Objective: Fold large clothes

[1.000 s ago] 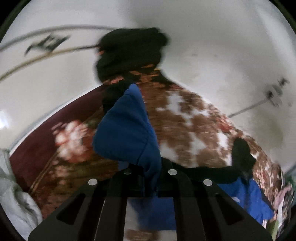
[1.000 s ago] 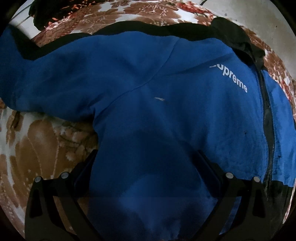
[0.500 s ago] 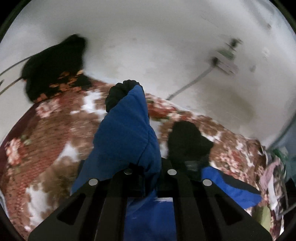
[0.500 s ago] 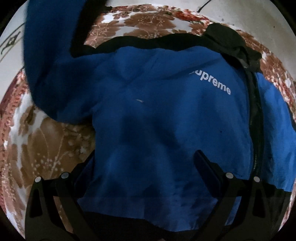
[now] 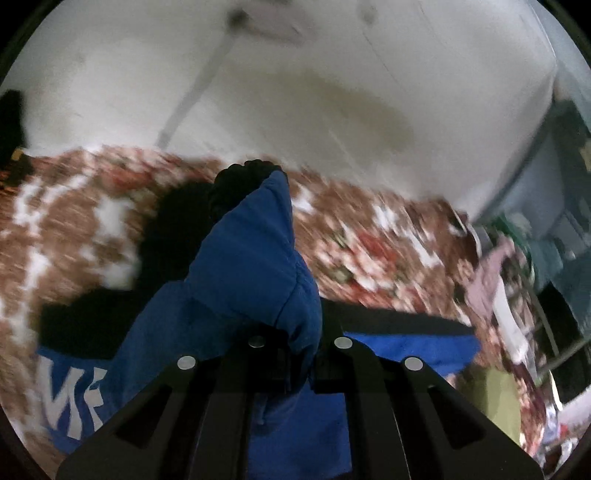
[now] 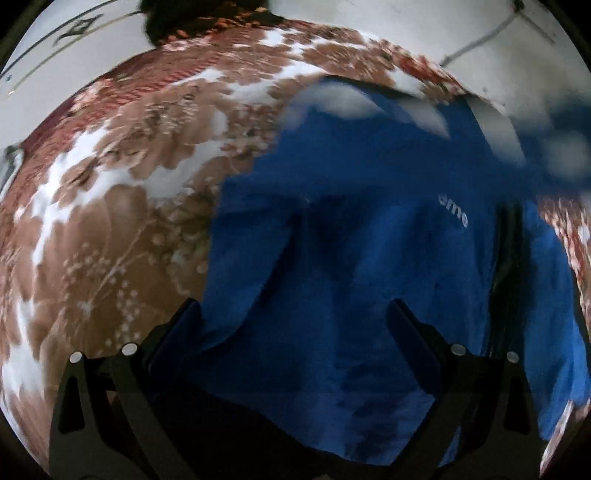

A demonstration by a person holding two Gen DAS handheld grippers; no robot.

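A large blue jacket with black trim and white lettering lies on a brown floral bedspread. My left gripper is shut on the jacket's blue sleeve, whose black cuff sticks up above the fingers, held over the jacket body. My right gripper is open, its fingers spread over the jacket's lower body, holding nothing. In the right wrist view the sleeve with white lettering crosses blurred over the jacket's top.
A white wall with a cable stands behind the bed. Mixed clothes pile at the bed's right end near a teal cabinet. A black garment lies at the bed's far edge.
My left gripper has swung the sleeve from the left across the jacket toward the right. The bedspread left of the jacket is now uncovered. My right gripper stays open over the jacket.
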